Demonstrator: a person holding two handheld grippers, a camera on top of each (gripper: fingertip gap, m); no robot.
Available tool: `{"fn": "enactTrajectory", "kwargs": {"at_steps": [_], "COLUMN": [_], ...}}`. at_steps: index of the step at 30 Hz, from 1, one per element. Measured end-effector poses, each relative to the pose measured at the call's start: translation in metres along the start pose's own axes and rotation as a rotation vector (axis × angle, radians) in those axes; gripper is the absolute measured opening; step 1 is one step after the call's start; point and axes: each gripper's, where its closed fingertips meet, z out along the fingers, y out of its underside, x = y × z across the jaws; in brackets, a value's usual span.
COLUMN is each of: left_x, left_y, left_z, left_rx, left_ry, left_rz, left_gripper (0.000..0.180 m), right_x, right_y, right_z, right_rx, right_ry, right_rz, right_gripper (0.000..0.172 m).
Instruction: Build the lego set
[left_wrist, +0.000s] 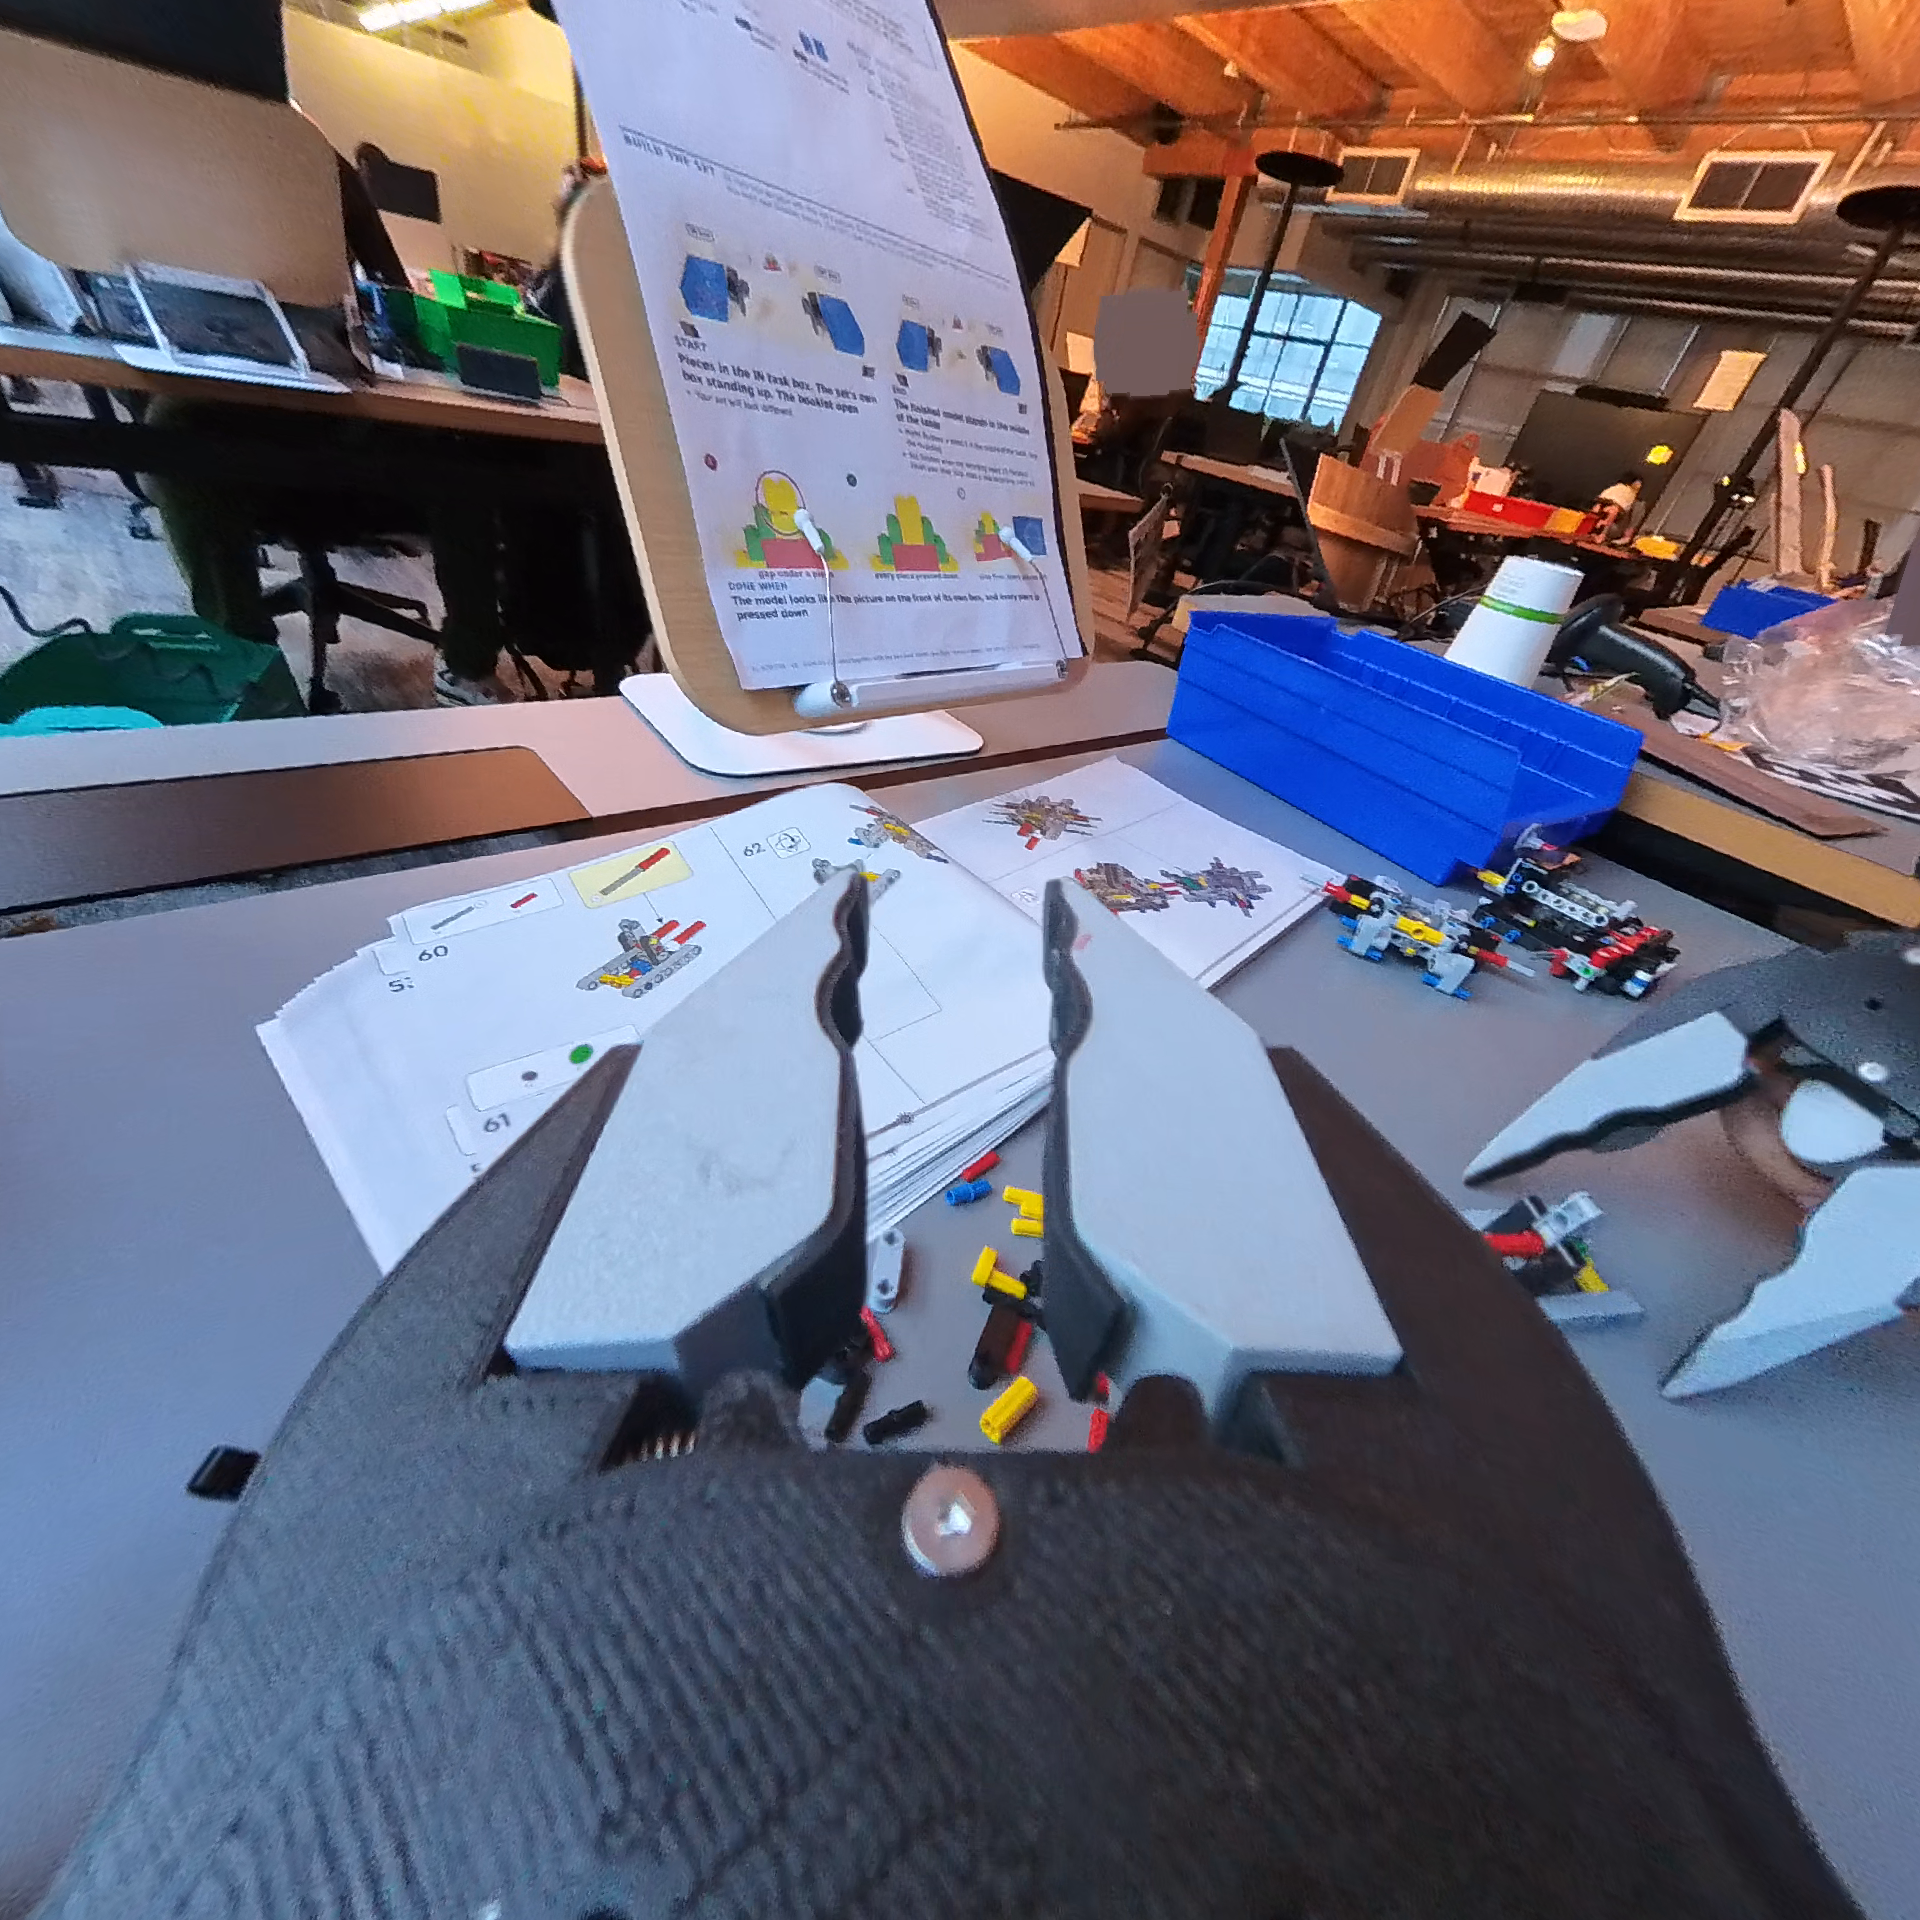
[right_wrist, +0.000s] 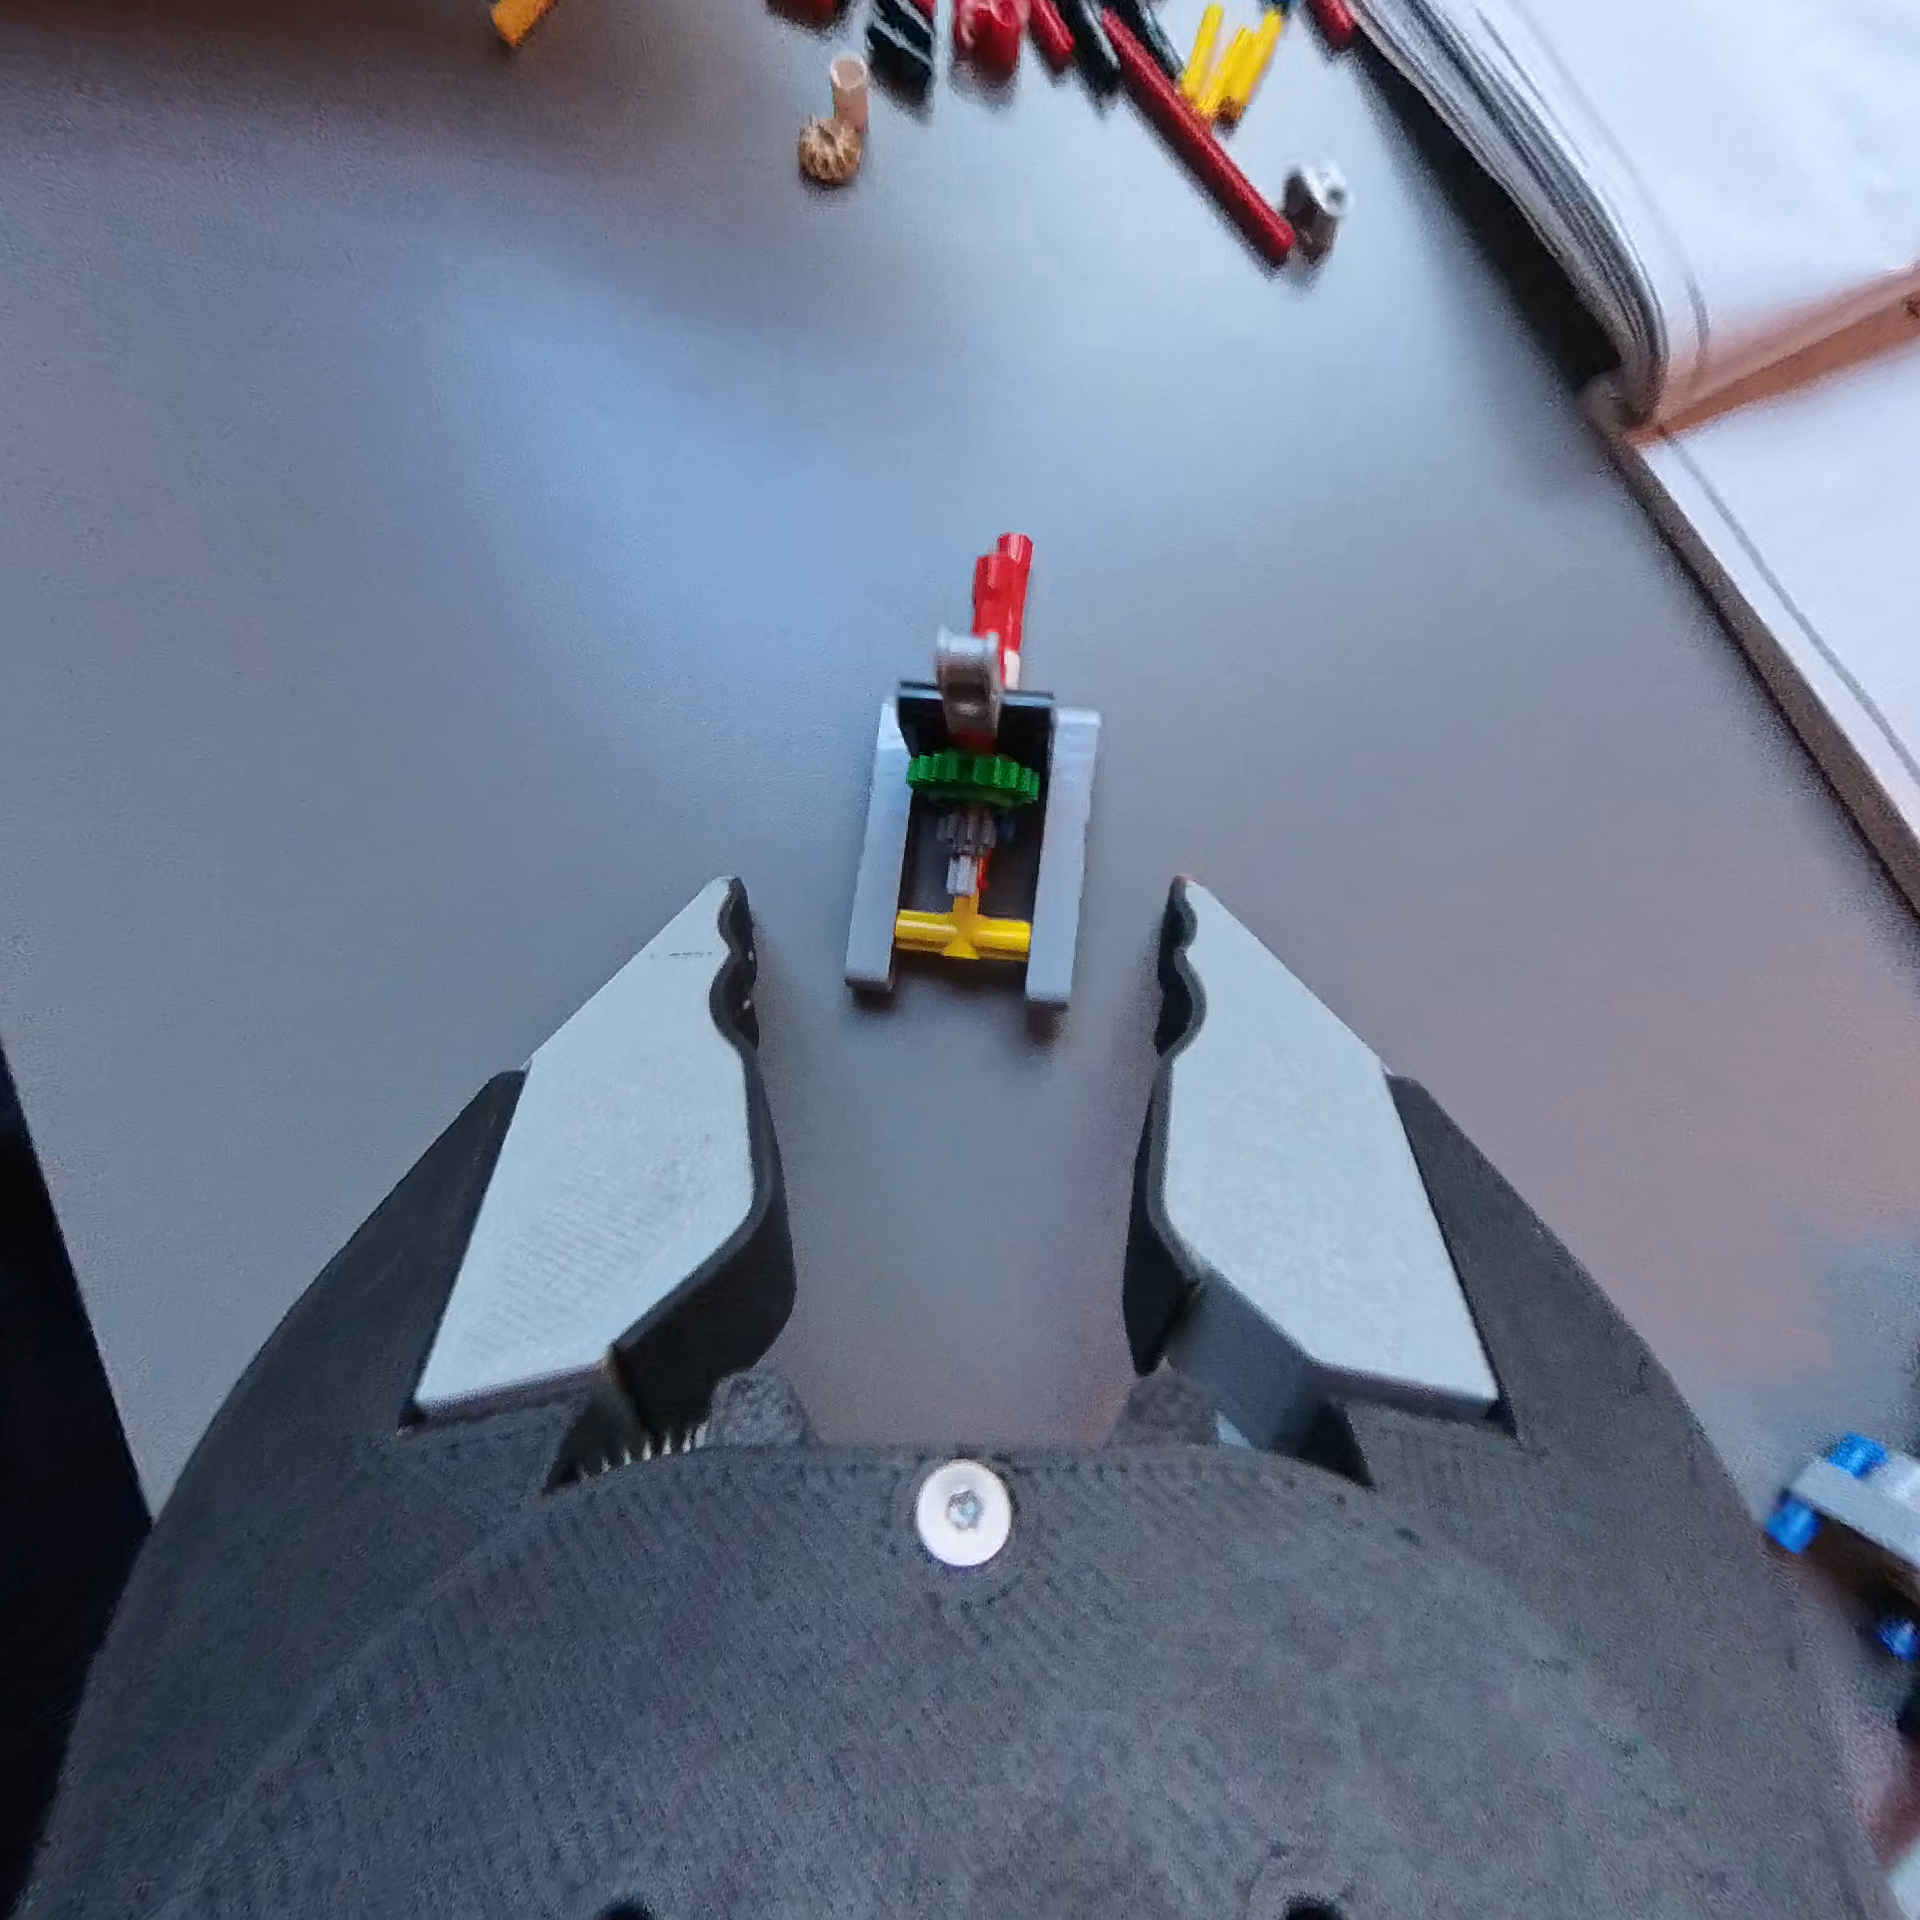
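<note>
Right wrist view: the right gripper (right_wrist: 958, 951) points down at a grey table (right_wrist: 416, 520), jaws spread wide and grasping nothing; centred just ahead of the fingertips, clear of both pads, lies one small brick sub-assembly (right_wrist: 971, 847) with two grey side beams, one green gear, one yellow cross-piece and a red pin at its far end, so it sits lined up with the gap between the jaws. Loose pins and axles (right_wrist: 1195, 114) are scattered along the upper edge. In the left wrist view, the left gripper (left_wrist: 954, 914) hangs above an open instruction booklet (left_wrist: 644, 966) at centre frame, jaws partly apart and empty. One blue bin (left_wrist: 1392, 738) stands at right, two larger brick assemblies (left_wrist: 1496, 935) just before it. One instruction sheet on a stand (left_wrist: 831, 364), upper centre, faces the work area, presumably for reference.
</note>
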Motion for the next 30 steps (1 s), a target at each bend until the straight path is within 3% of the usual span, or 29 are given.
{"fn": "enactTrajectory", "kwargs": {"at_steps": [6,12,15,21,30], "left_x": [0.010,0.007,0.004,0.015,0.045], "left_y": [0.015,0.004,-0.003,-0.008,0.004], "left_z": [0.009,0.003,-0.001,-0.001,0.010], "left_rx": [-0.074,-0.038,-0.004,0.035,-0.012], "left_ry": [0.021,-0.005,0.001,0.086,0.201], "left_rz": [0.055,0.083,0.043,-0.031,-0.005], "left_gripper": [0.030,0.031,0.036,0.050,0.053], "right_x": [0.018,0.039,0.030,0.038,0.064], "right_y": [-0.005,-0.013,-0.030,-0.057,-0.059], "right_z": [-0.001,-0.013,-0.027,-0.058,-0.058], "right_rx": [-0.004,0.089,0.271,0.622,0.660], "right_ry": [-0.030,-0.002,-0.149,-0.379,-0.304], "right_rz": [-0.184,-0.266,-0.215,0.053,0.089], "right_gripper": [0.066,0.057,0.054,0.050,0.052]}}
